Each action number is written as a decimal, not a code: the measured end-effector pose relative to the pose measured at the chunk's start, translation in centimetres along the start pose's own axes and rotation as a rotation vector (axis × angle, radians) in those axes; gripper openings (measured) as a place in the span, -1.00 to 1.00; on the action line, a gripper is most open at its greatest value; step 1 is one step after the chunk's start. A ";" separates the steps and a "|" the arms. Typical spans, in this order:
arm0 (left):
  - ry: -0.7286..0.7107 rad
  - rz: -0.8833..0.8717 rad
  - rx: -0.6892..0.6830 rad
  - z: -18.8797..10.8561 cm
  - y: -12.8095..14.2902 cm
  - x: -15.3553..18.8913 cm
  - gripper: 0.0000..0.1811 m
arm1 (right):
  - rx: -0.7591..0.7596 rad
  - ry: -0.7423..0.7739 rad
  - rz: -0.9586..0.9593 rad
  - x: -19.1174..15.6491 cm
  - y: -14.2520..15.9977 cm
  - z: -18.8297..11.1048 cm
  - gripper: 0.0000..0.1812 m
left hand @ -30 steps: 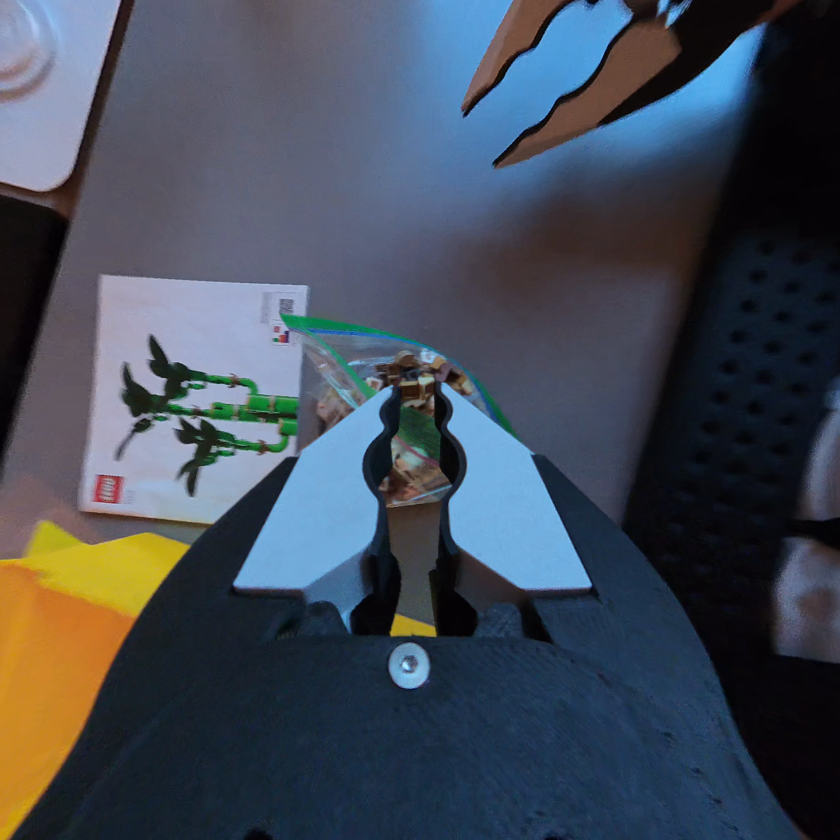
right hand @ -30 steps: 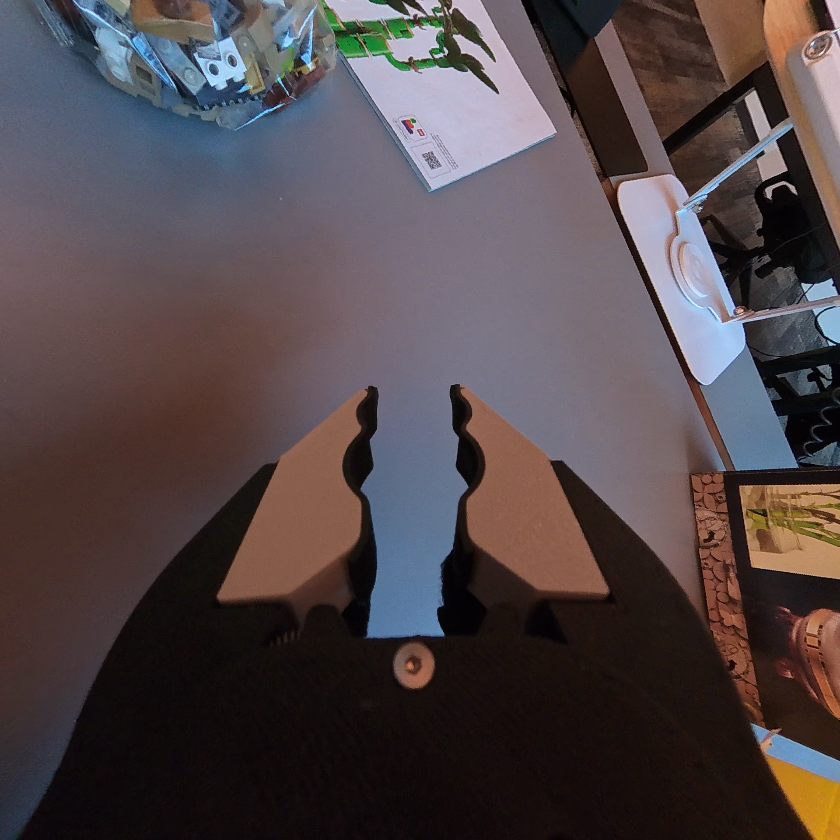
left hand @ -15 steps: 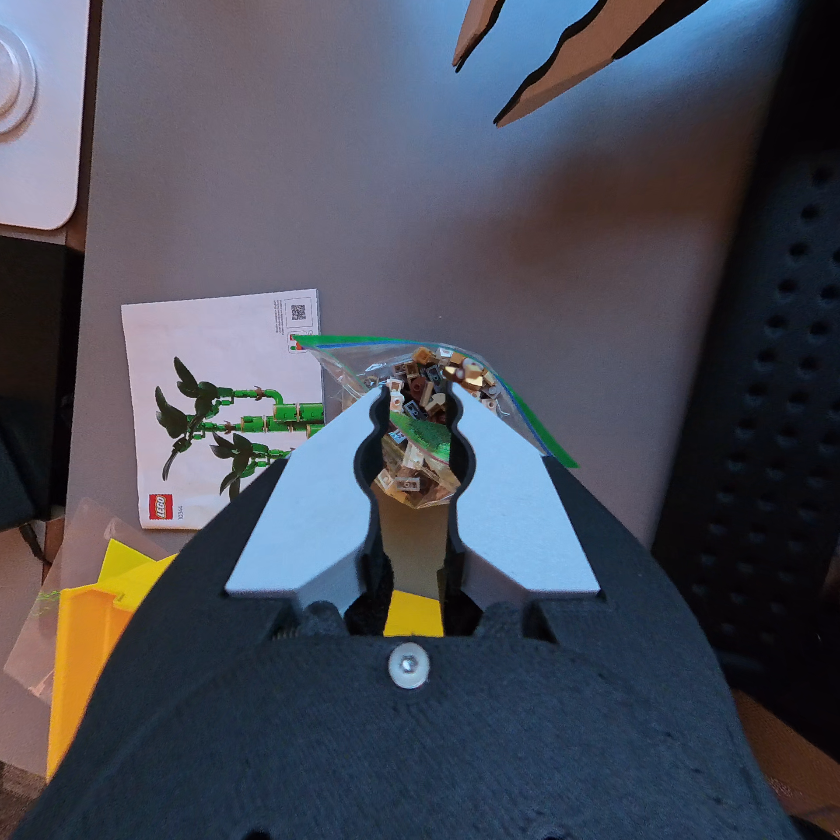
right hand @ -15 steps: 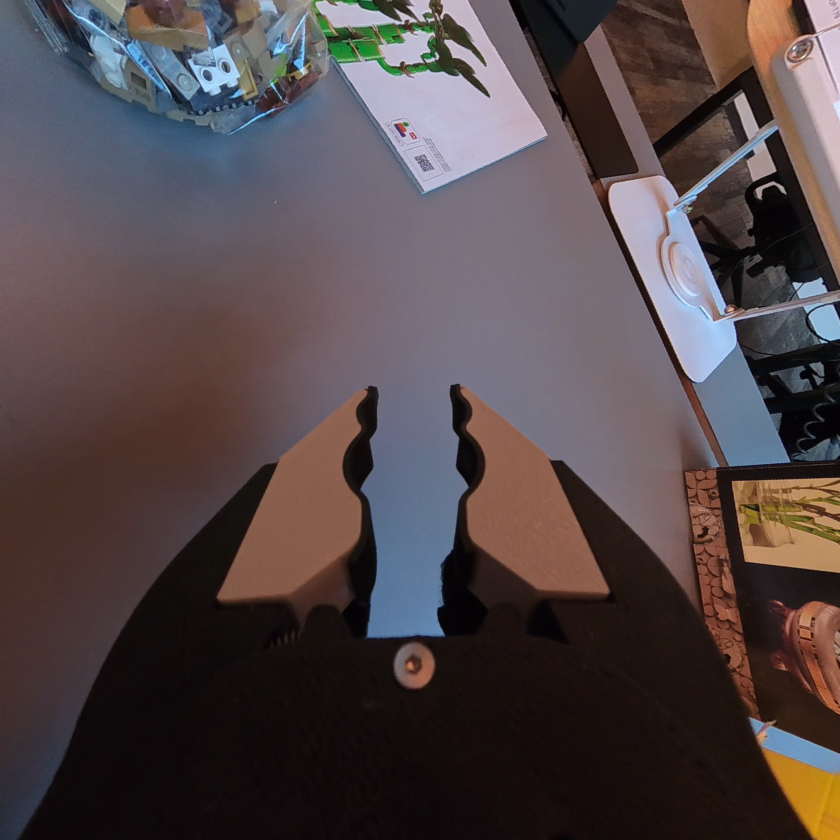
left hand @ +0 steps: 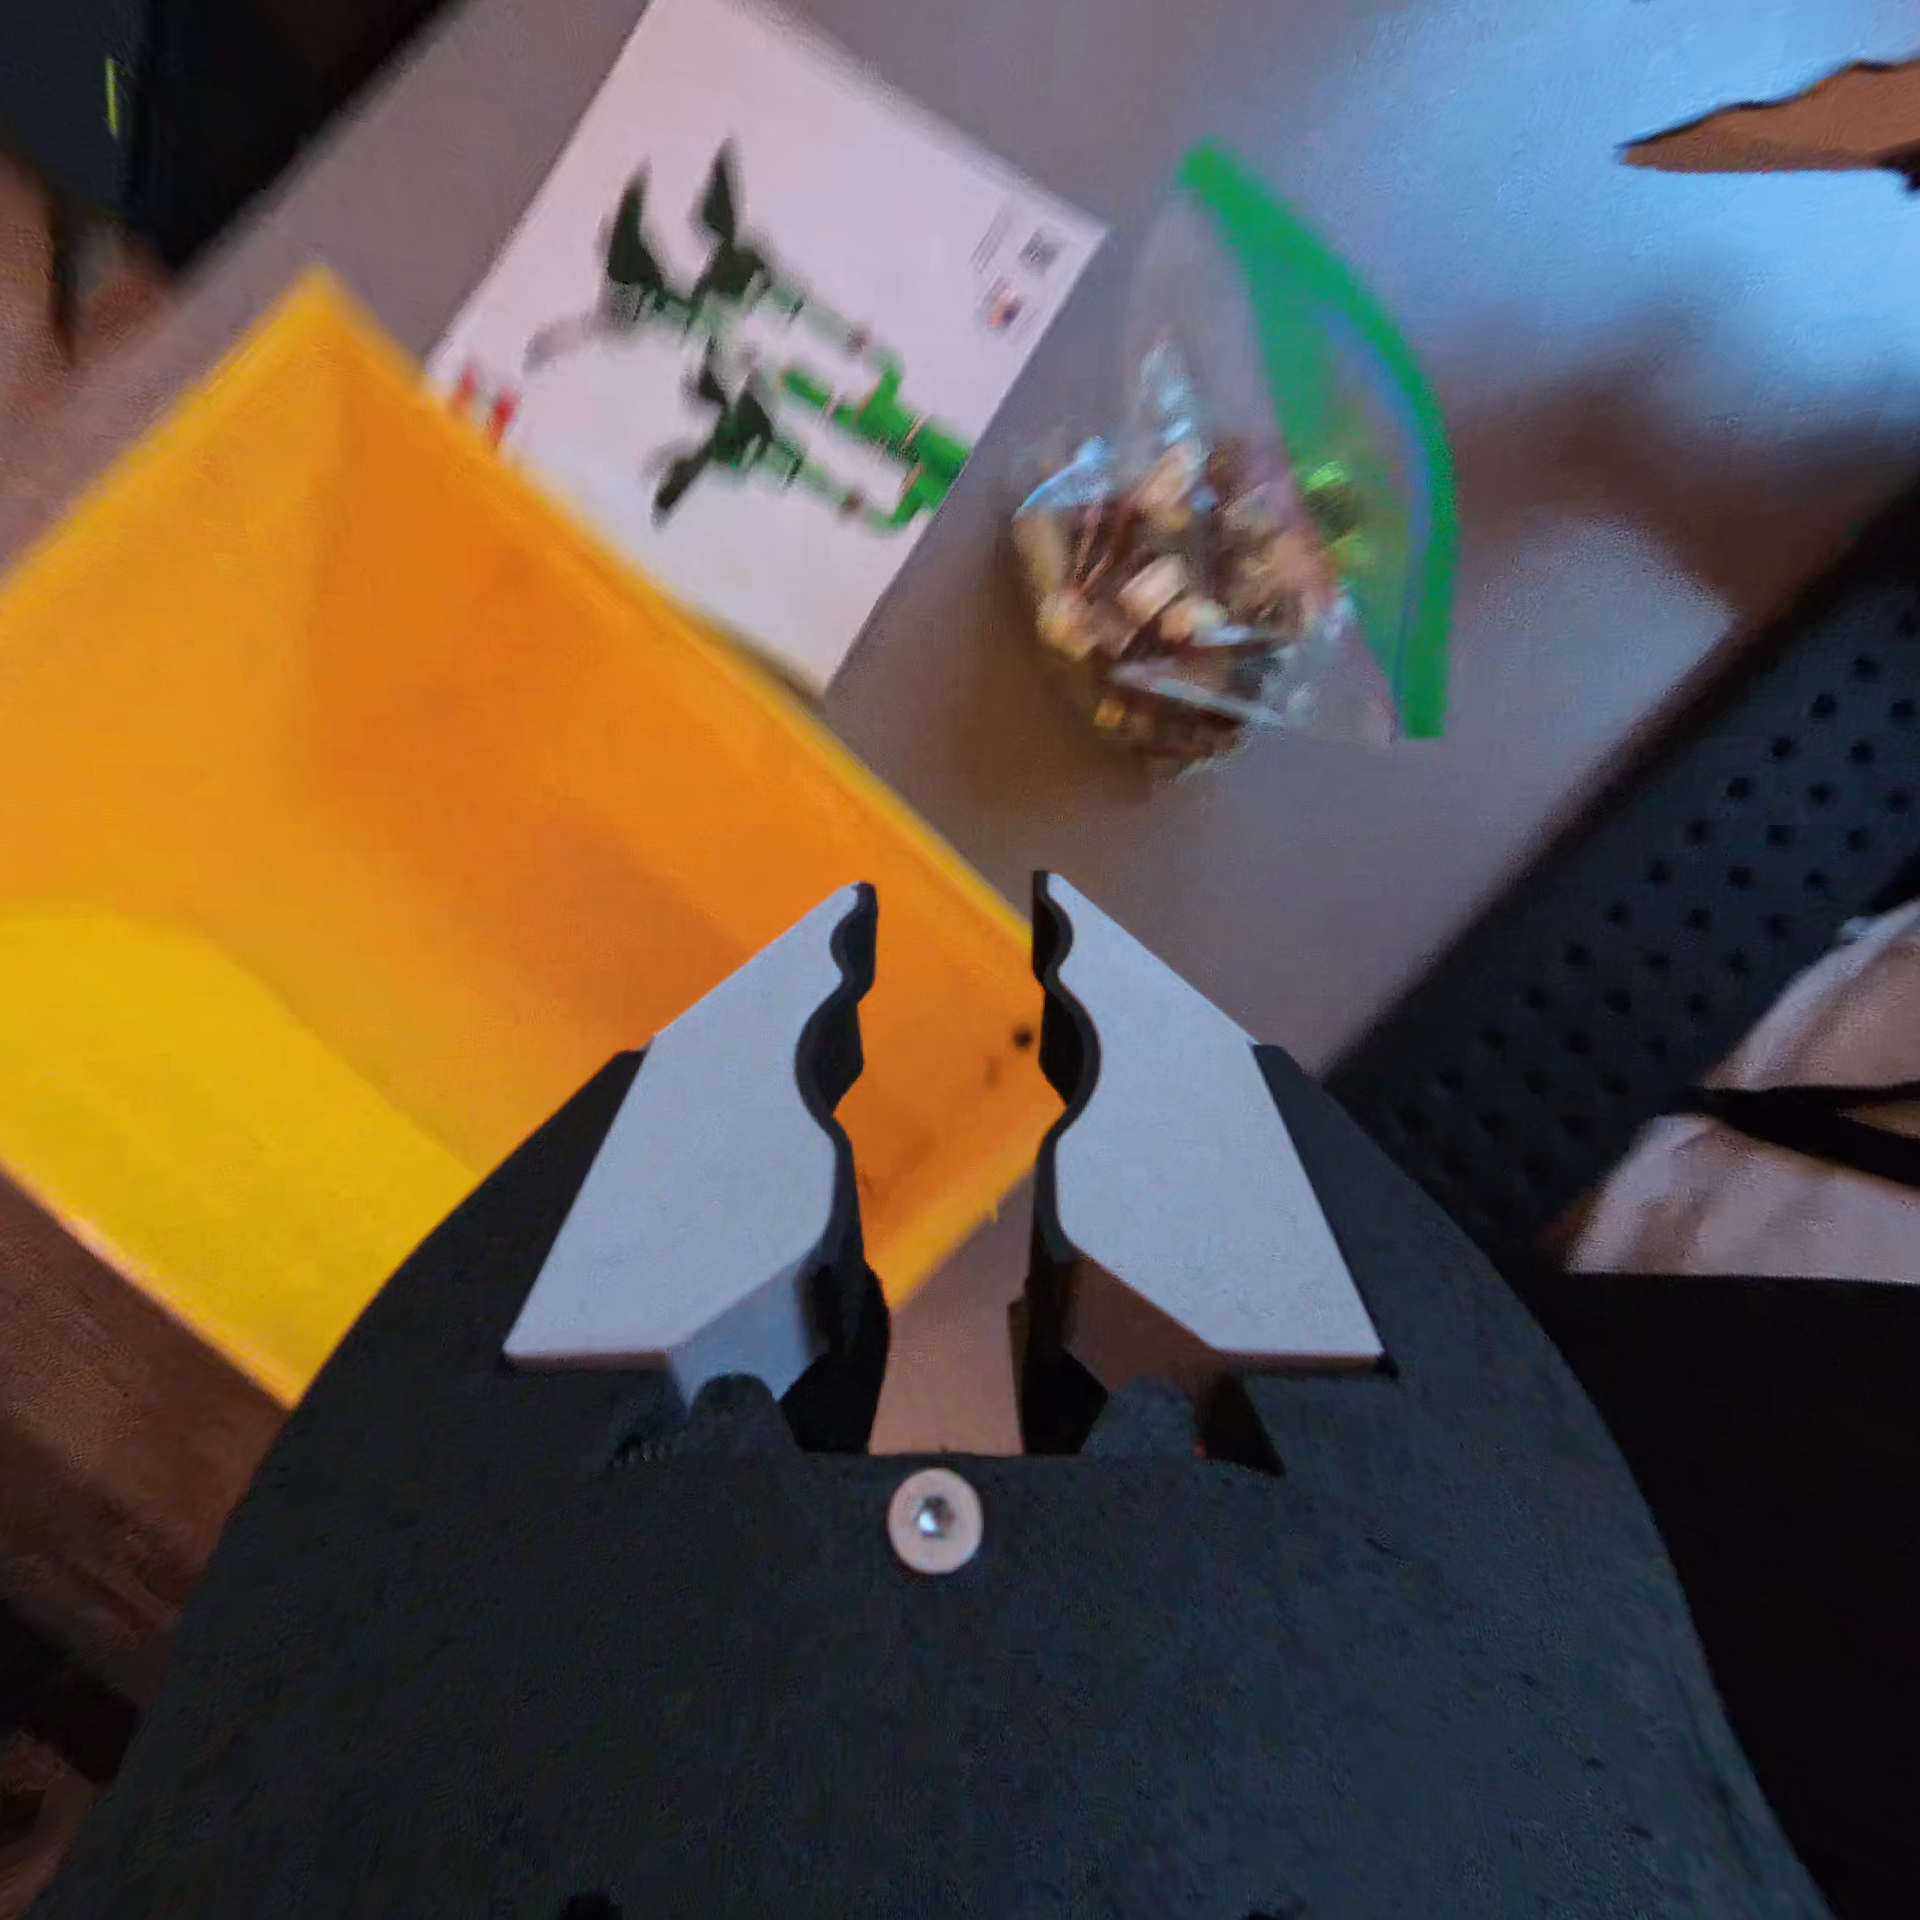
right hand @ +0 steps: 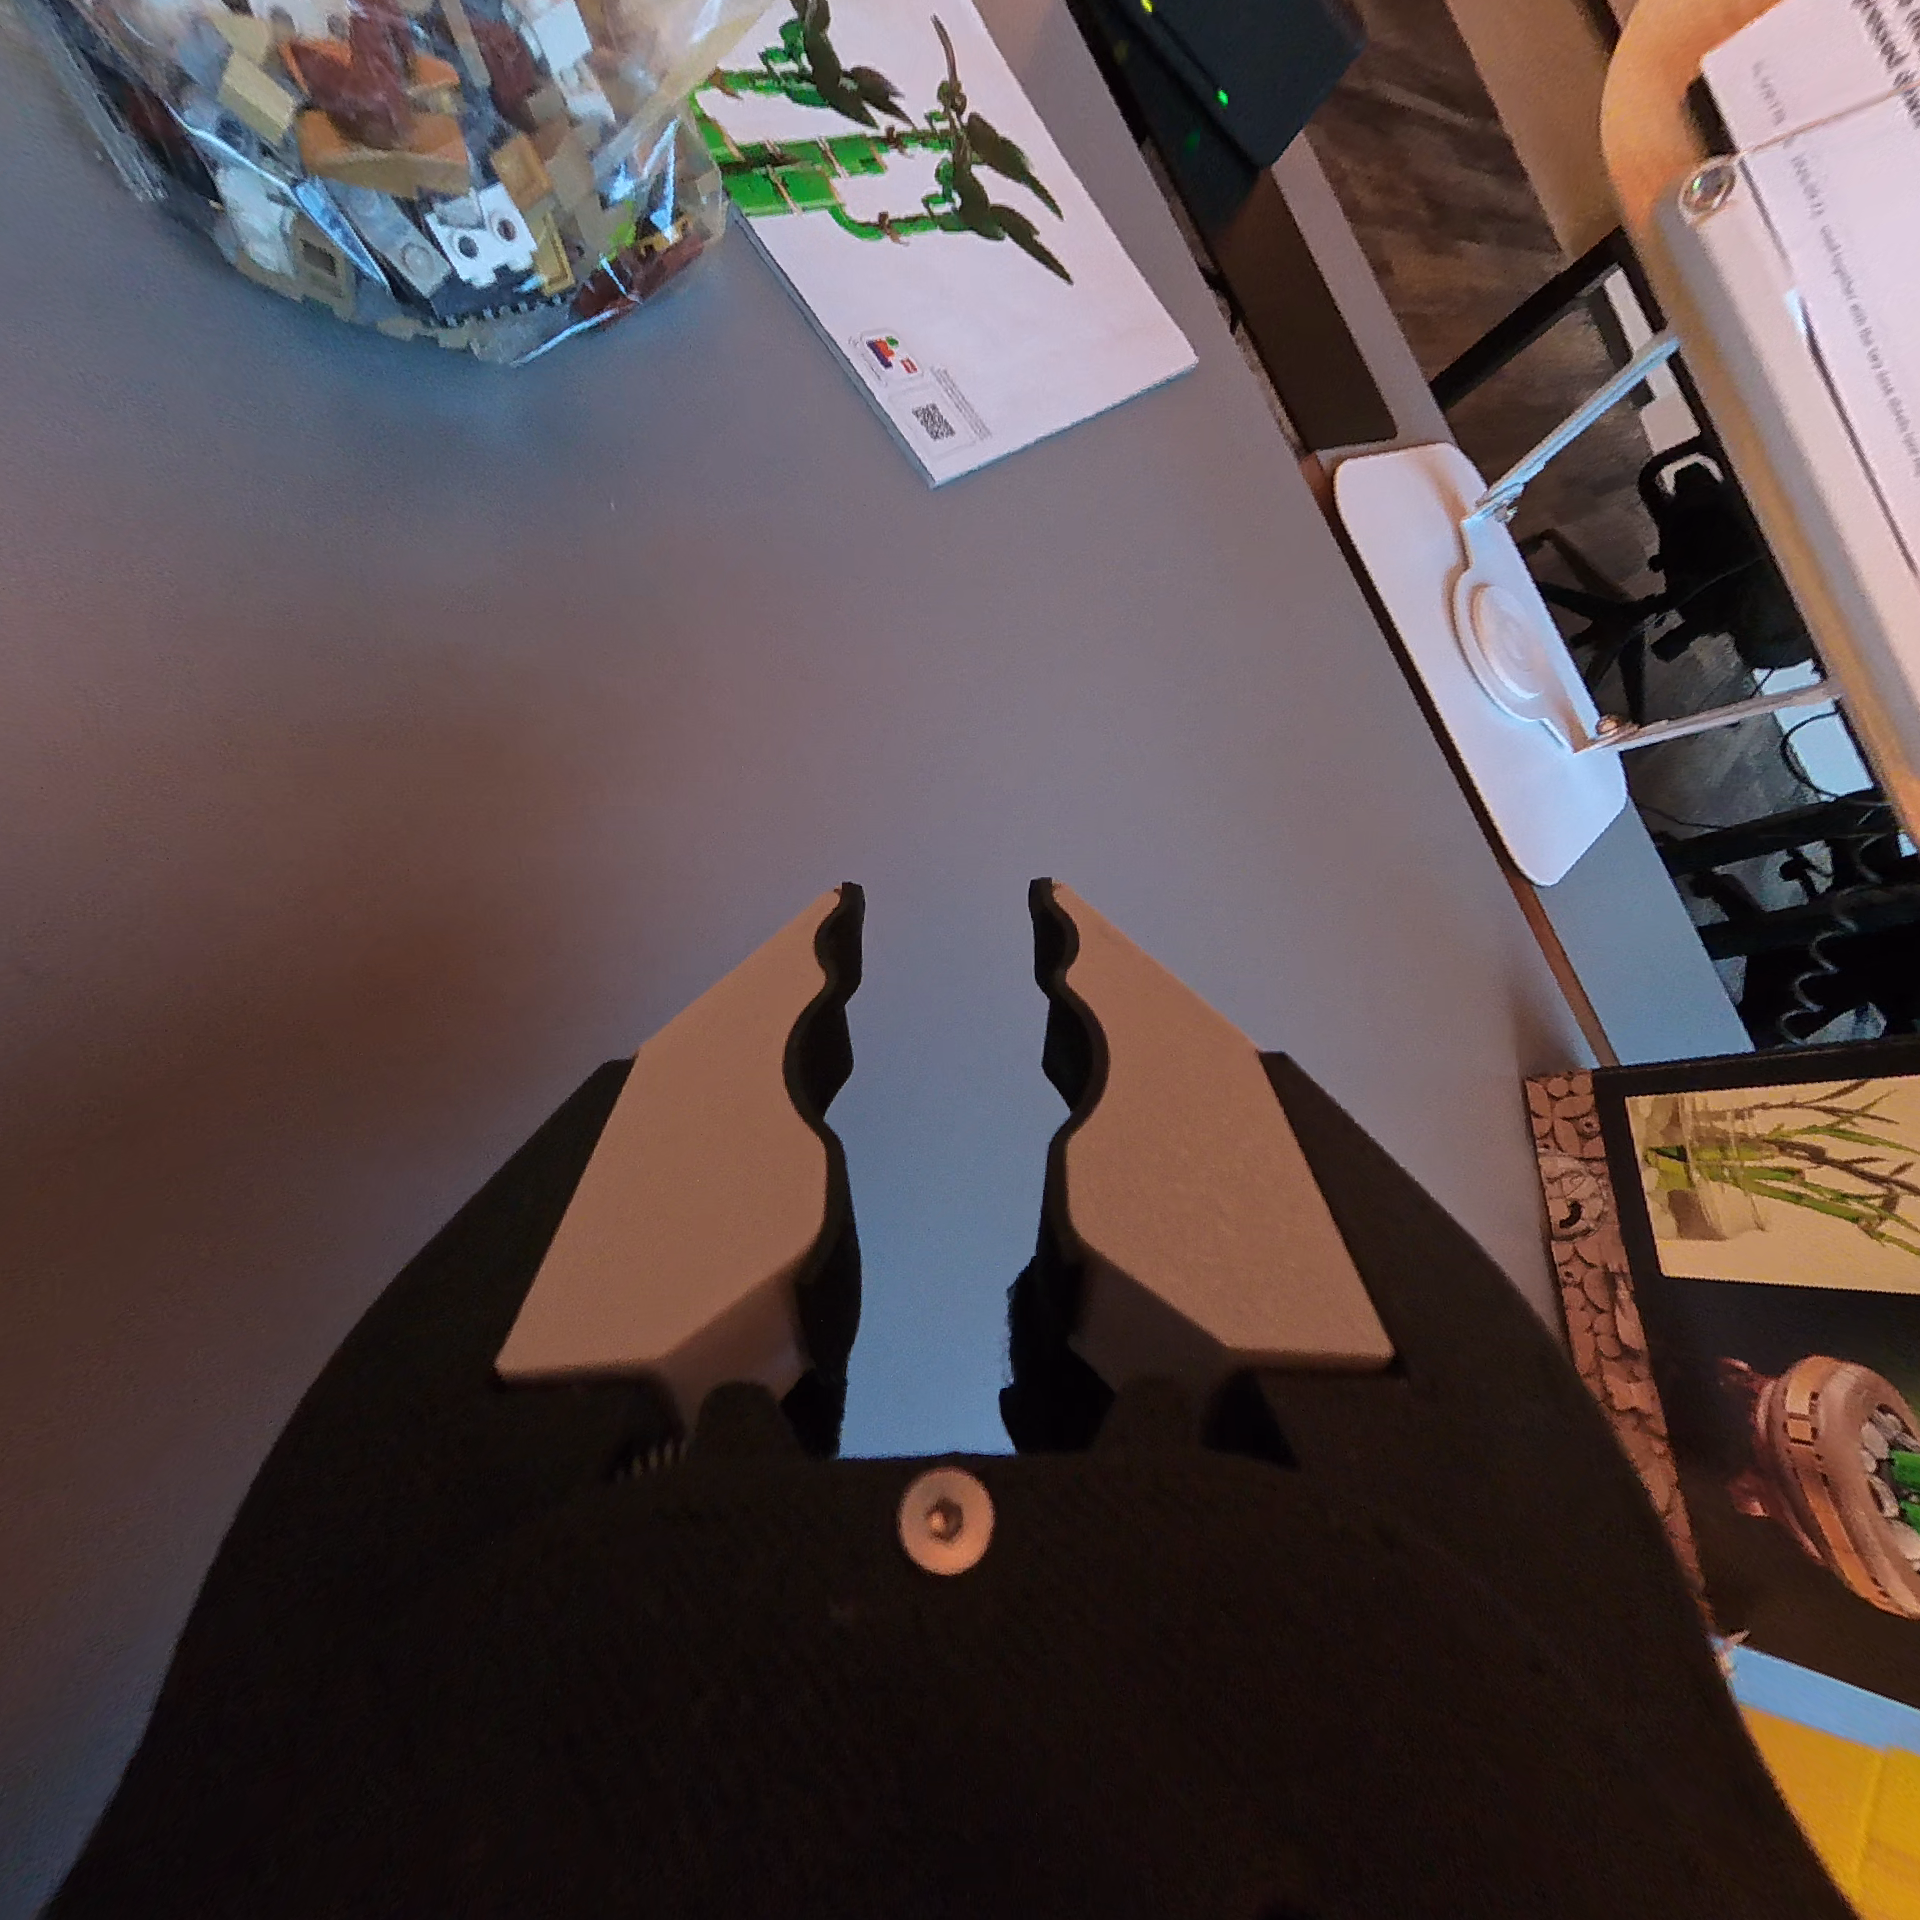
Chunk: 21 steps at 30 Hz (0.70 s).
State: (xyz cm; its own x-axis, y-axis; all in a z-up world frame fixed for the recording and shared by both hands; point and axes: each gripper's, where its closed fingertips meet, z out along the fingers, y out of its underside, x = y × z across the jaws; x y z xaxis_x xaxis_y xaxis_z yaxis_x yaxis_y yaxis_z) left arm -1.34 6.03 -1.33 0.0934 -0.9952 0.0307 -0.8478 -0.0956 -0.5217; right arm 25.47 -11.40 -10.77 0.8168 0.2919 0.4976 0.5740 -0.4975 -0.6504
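Looking like office or hobby workspace. Grey bench (right hand: 727, 644) carrying building-brick instruction booklet (right hand: 966, 270), zip bag of small bricks (right hand: 416, 177), yellow plastic bin (left hand: 364, 831), printed set box (right hand: 1787, 1351). White stand base (right hand: 1507, 665) sitting at bench edge; black office chairs (right hand: 1714, 582) showing beyond; perforated black chair back (left hand: 1714, 883) standing beside bench.

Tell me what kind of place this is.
Probably an office or hobby desk: a grey table with a bag of toy bricks, a building booklet, a yellow bin, and office chairs beyond.
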 end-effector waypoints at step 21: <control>-0.258 -0.761 -0.807 3.1 20.4 -8.4 -0.49 | -0.011 -0.014 -0.002 -0.4 0.2 0.5 -0.64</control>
State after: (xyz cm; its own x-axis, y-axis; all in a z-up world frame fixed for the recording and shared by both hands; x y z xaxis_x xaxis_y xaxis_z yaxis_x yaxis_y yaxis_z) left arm -17.78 12.51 -14.84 0.7526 -0.6474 -0.1207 -0.6051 -0.7521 0.2609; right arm 25.29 -11.23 -11.34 0.8164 0.3040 0.4911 0.5751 -0.5057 -0.6430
